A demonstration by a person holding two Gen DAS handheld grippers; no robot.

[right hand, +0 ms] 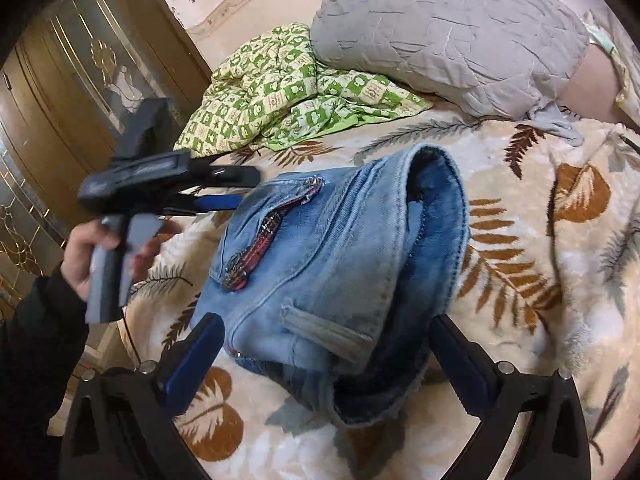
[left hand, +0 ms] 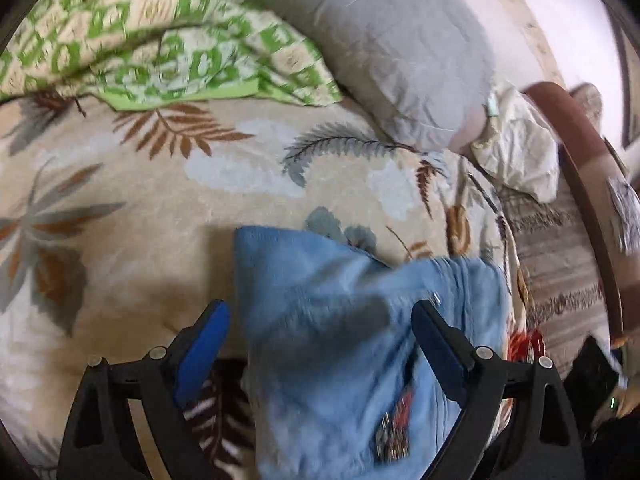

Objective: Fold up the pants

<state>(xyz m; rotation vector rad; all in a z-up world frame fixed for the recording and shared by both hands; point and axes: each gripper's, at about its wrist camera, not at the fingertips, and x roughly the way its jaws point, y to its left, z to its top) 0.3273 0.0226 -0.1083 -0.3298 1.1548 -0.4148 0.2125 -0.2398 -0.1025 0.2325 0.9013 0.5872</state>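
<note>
Light-blue jeans [right hand: 332, 264] lie folded into a thick bundle on the leaf-patterned blanket [right hand: 520, 240], with a red patch [right hand: 256, 244] on top and the darker lining showing at the right. My right gripper [right hand: 324, 344] stands open, its fingers wide on either side of the bundle's near end and clear of the cloth. A hand [right hand: 92, 252] holds my left gripper [right hand: 248, 188] at the bundle's far left, open and empty. In the left wrist view the left gripper [left hand: 320, 312] hovers open over the jeans [left hand: 328, 392], which are blurred.
A green checked quilt [right hand: 280, 96] and a grey pillow [right hand: 440, 32] lie at the back of the bed. A brown wardrobe door [right hand: 80, 80] stands to the left. A cream cloth [left hand: 516, 152] and a curved wooden rail [left hand: 580, 184] are at the bed's right side.
</note>
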